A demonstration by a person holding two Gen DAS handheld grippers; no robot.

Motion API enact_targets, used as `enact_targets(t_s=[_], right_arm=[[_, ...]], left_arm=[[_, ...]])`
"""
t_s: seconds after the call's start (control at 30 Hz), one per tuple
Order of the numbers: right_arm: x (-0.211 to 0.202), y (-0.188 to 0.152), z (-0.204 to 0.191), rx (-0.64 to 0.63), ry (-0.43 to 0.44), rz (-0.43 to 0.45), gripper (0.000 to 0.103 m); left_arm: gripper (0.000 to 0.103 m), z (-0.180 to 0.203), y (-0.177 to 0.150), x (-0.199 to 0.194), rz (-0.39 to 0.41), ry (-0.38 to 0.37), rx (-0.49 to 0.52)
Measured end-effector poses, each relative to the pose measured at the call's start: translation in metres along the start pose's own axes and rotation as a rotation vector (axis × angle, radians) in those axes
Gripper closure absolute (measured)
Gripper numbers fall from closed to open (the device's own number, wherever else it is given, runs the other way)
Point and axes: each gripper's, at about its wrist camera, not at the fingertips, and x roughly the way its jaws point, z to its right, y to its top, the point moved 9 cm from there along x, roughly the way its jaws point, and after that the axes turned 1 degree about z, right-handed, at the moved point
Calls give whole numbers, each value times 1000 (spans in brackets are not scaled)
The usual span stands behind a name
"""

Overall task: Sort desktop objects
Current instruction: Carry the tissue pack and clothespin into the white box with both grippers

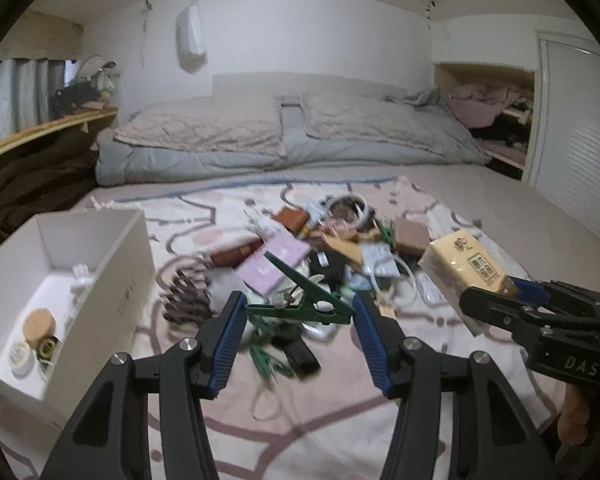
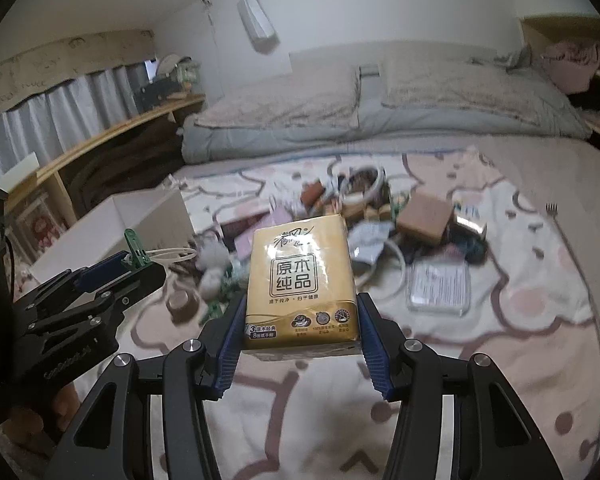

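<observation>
Clutter mostly lies unsorted on the bed, at twelve o'clock from both grippers. Nearest, the left gripper pinches a green clip; the right gripper clamps a tissue pack. At nine o'clock the white box holds only a few small items; most sorting remains.

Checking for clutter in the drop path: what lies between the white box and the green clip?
Bare patterned blanket between white box and green clip, left wrist view.
</observation>
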Motion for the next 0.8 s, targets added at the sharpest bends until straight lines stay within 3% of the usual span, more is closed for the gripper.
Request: enact_targets(t_s=[0.3,0.5,0.8], right_arm=[[-3,46,-14,18,55,59,49],[3,69,-30,23,78,74,49],[14,100,-60,-37,87,89,49]], left_arm=[[48,-17,52,-11,69,33,10],[48,-30,94,-14,122,35,-35],[48,-55,134,-15,154,48,-32]])
